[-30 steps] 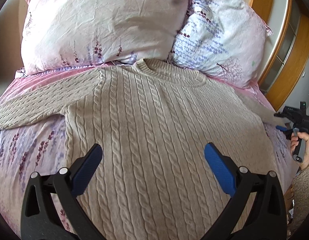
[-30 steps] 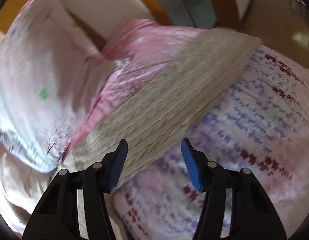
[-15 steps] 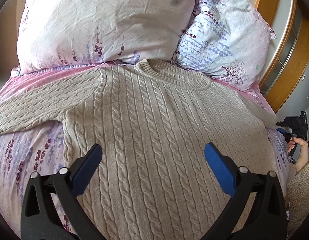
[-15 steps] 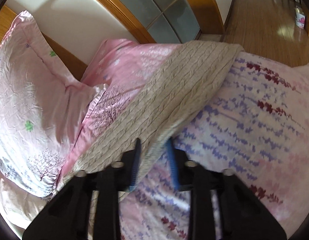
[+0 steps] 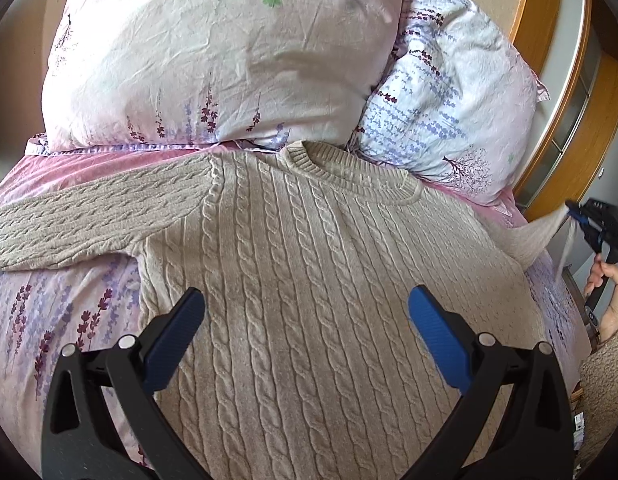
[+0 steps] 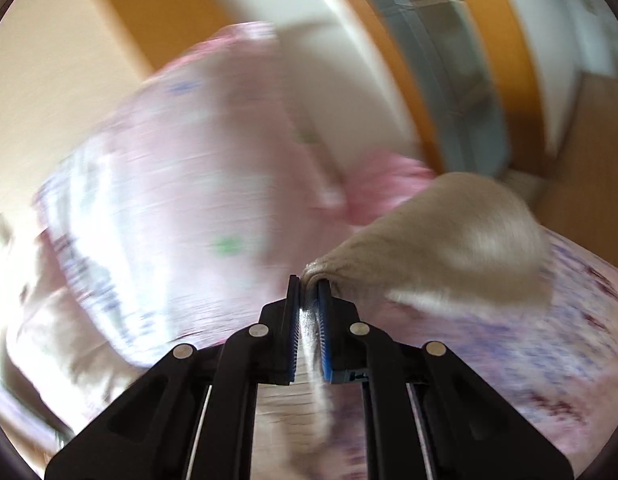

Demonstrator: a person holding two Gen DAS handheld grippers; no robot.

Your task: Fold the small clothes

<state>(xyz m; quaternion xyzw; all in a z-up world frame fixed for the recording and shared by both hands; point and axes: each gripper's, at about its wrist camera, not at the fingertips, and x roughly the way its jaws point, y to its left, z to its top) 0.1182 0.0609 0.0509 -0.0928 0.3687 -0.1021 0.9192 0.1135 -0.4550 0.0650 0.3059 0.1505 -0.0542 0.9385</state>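
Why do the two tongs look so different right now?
The left tongs are wide open, hovering over the sweater; the right tongs are squeezed shut on its sleeve. The left view is sharp; the right is blurry. Both have black arms with blue pads.

Sweater (image 5: 309, 280): flat on bed (image 5: 49, 320), collar at 12 o'clock, touching the pillows.
Pillows: one (image 5: 213, 52) at 11 o'clock, another (image 5: 461, 108) at 1 o'clock, overlapping.
One sleeve (image 5: 89, 220): out to 9 o'clock, on bed.
Other sleeve (image 6: 449, 236): at 3 o'clock, lifted off bed, between right gripper (image 6: 307, 280) pads.
Left gripper (image 5: 305, 312): above sweater's middle, at 6 o'clock.
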